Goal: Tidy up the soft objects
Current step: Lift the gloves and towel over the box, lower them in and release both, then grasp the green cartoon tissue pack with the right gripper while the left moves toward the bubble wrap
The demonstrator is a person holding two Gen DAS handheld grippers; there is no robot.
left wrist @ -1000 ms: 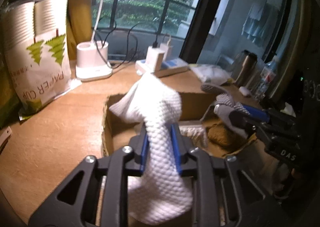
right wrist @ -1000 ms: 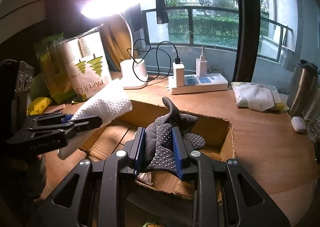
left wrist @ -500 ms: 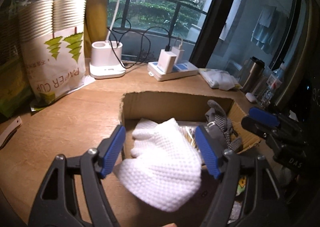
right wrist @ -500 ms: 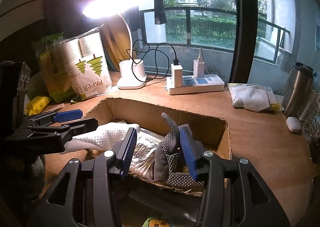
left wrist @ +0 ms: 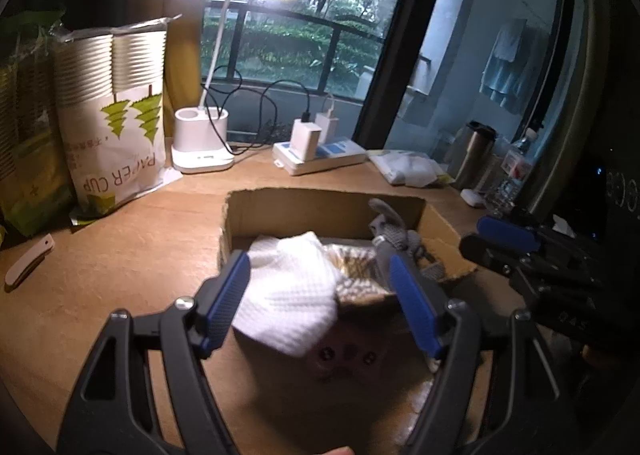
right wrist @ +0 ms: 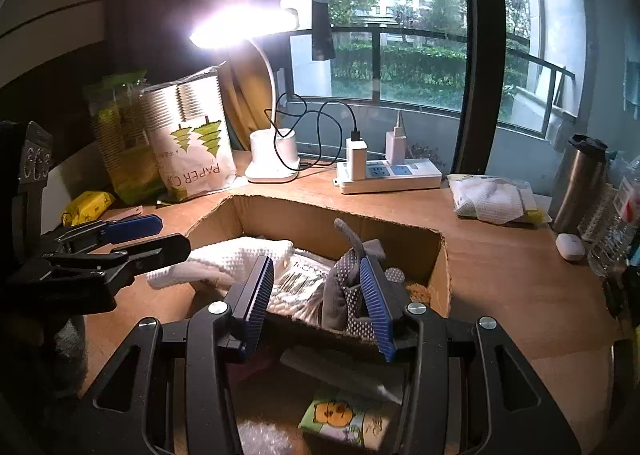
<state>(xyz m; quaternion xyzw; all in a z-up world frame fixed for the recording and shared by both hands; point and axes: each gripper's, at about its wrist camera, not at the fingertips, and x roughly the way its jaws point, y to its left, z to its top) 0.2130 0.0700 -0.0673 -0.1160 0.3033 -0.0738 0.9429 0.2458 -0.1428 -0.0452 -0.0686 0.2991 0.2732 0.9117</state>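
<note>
An open cardboard box point(left wrist: 320, 207) point(right wrist: 304, 215) sits on the wooden desk. A white knitted cloth point(left wrist: 292, 291) point(right wrist: 236, 259) lies in it, draped over the near left rim. A grey dotted glove point(right wrist: 352, 287) point(left wrist: 392, 231) lies at the box's right side. My left gripper point(left wrist: 320, 303) is open and empty, just above the near rim with the cloth between its jaws. My right gripper point(right wrist: 320, 303) is open, its right blue pad beside the glove.
A paper cup bag point(left wrist: 116, 115), a lit desk lamp point(left wrist: 204, 151) and a power strip point(left wrist: 320, 155) stand behind the box. A packet of white cloth point(right wrist: 492, 195), a steel flask point(right wrist: 576, 183) and bottles stand at the right. A cartoon packet point(right wrist: 344, 419) lies below the right gripper.
Both grippers opened. The white cloth and the grey glove dropped from the jaws into the box. Both grippers have drawn back and upward.
</note>
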